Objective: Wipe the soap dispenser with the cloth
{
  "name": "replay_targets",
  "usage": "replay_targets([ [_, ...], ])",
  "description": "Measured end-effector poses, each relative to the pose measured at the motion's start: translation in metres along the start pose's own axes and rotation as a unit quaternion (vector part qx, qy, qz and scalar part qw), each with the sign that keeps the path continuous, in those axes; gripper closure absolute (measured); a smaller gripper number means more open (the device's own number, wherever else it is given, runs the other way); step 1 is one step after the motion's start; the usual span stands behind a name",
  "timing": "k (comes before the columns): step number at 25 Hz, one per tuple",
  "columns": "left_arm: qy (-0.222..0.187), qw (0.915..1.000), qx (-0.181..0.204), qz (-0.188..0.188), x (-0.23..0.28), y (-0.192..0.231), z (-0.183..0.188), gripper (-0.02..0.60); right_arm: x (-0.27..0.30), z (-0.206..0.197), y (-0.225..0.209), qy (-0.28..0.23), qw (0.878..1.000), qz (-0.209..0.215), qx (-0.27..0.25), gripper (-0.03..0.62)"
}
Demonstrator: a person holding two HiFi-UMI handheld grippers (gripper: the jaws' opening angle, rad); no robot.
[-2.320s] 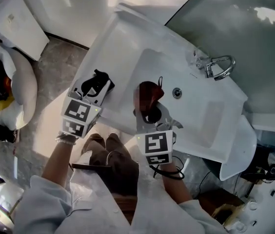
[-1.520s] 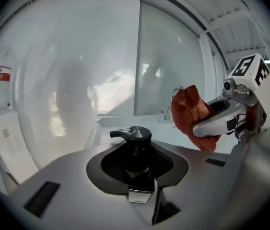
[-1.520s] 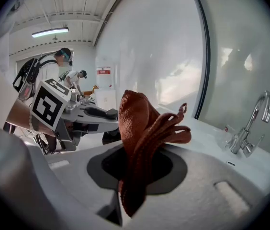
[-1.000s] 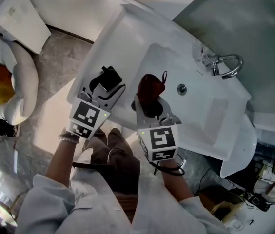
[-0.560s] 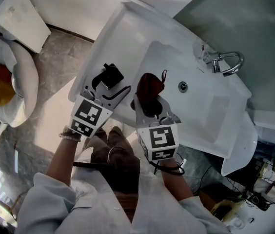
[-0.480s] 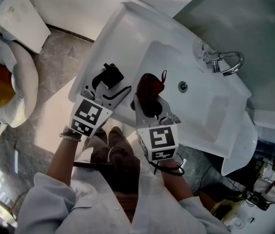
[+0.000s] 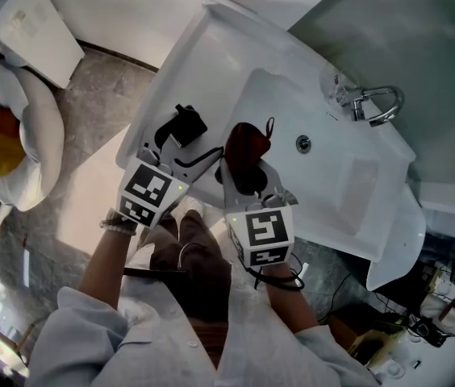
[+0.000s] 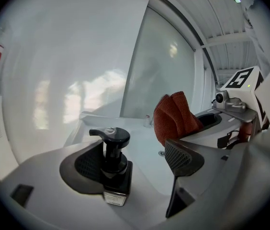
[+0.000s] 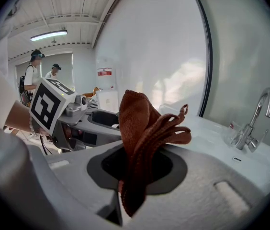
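Presently, dispenser [image 8: 113, 163] is seen upright on the sink [image 7: 203, 55] deck, nr its front-left corner. It is a dark bottle w/ black pump head and a small label low on the front.

It is bracketed by the left gripper [image 8: 135, 161]. Jaws are spread wide and have just been opening. Left pad is right beside or touching the bottle (cannot be told which). Right pad is clearly apart from it, so nothing is clamped.

Cloth [image 9: 142, 138], rust-red, is pinched in the right gripper [image 9: 137, 166]. Jaws are closed on its lower part, and folds stand up and fan out above the pads, w/ a small loop at upper right. In head view the cloth is held over the basin's near edge, just right of the dispenser, w/ a gap between the two. In left gripper view it is seen behind that gripper's right pad.

A marker cube is carried on each gripper, and both are held by arms in white sleeves.

Further out, a drain [image 7: 302, 143] is noted in the basin and a chrome faucet [image 7: 373, 105] at its far side. A large glass panel [image 7: 397, 31] rises behind the sink.

Grey stone floor [image 7: 90, 111] is seen left of the sink. Two persons [image 9: 35, 75] are noted far off at left in right gripper view.
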State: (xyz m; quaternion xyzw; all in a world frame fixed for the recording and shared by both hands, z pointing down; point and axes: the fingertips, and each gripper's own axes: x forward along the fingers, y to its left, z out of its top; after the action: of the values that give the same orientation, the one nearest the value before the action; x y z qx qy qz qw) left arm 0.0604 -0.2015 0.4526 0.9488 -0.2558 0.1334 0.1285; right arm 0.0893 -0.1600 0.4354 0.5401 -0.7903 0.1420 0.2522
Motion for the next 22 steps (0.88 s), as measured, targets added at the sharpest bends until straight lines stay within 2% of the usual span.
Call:
replay_targets([
  [9,-0.009,0.9997,-0.016,0.019,-0.021,0.016,0.003,0.201,0.002,0.005,0.003,-0.004,1.0,-0.002,-0.002,0.51],
  [13,-0.024,0.9976,-0.055,0.036,-0.039,0.018,0.023,0.204,0.001,0.011,0.003,-0.013,1.0,-0.009,0.001,0.51],
  [22,-0.078,0.9942,-0.041,0.062,-0.081,0.017,0.07,0.474,-0.012,0.027,0.013,-0.034,0.999,-0.02,0.009,0.51],
])
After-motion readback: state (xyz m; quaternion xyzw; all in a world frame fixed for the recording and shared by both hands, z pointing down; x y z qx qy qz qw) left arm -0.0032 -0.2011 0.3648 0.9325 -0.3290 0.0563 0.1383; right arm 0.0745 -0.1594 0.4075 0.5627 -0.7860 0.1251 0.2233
